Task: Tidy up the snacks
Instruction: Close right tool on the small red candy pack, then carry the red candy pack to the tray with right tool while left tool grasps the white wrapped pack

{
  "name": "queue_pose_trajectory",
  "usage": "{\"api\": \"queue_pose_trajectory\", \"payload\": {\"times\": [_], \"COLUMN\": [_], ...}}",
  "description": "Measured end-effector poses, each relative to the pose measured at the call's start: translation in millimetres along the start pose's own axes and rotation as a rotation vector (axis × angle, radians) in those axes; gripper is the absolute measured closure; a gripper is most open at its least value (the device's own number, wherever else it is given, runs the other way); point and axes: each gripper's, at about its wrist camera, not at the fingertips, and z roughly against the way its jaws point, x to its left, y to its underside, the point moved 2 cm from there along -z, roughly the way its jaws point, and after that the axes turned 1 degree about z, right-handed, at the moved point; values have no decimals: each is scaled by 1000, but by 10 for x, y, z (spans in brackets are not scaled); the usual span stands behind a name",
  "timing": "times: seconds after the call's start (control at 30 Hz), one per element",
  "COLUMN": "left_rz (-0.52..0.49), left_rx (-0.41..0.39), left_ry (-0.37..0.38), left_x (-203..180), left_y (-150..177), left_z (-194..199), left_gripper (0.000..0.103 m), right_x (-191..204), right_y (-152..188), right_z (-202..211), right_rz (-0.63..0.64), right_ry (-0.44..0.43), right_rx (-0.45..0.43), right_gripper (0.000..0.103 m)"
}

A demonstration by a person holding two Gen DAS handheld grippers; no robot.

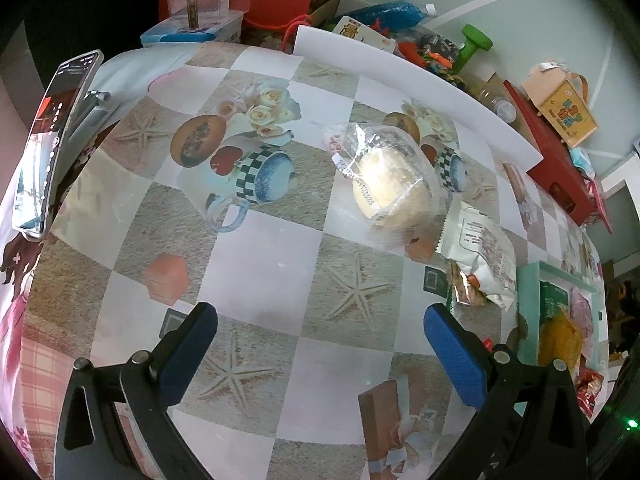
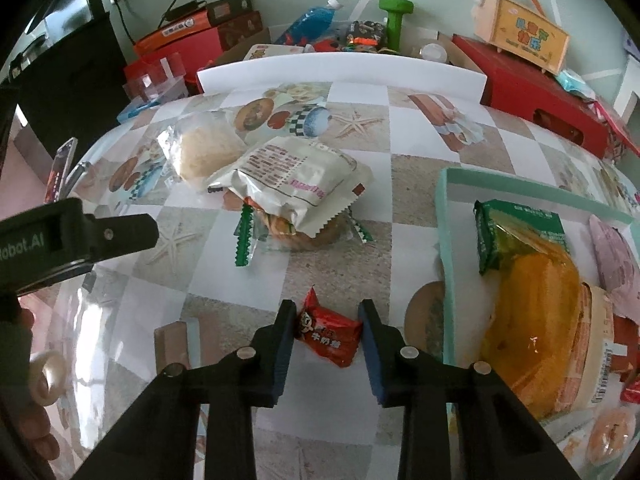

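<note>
The patterned tablecloth (image 2: 344, 240) is spread with snacks, and a mint tray (image 2: 448, 216) on the right is already part filled. The red candy packet (image 2: 328, 332), just left of the tray, is pinched between the nearly closed right gripper (image 2: 326, 334). A firm central pinch should be kept, and the packet lifted clear of the rim. The left gripper (image 1: 320, 332) is held wide open and empty.

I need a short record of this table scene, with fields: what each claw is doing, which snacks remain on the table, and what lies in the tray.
right claw: shut on the small red candy packet
left claw: open, holding nothing, above the tablecloth
snacks on table: clear-wrapped bun; white packet lying over a green-edged packet
tray: mint green, holds a green and orange packet and a pink one
</note>
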Motion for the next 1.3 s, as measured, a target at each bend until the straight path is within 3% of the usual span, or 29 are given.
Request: {"api": "queue_pose_trajectory", "payload": {"times": [0.13,0.4,0.7,0.87,1.3], "left_rz": [-1,-9,-47,-75,-302], "left_rx": [-3,-19,-104,-98,-67], "left_ry": [1,12,103,160,110], "left_x": [-2,-61,-304,-507,-1229], "left_y": [-4,-10,-57,-53,-65], "left_z": [9,48,191,163,-42], "left_gripper": [0,0,1,1,1], "right_x": [-32,-118,-312,-502,-1201], "right_y": [-3,-58,-192,-239,-210], "right_z": [10,153,400,558,790], "right_rz": [-12,-51,-89,-130,-302], "right_ry": [-8,-29,3,12,57], "right_rx": [1,-37,-117,-157,-197], "right_gripper": [77,77,77,77,77]}}
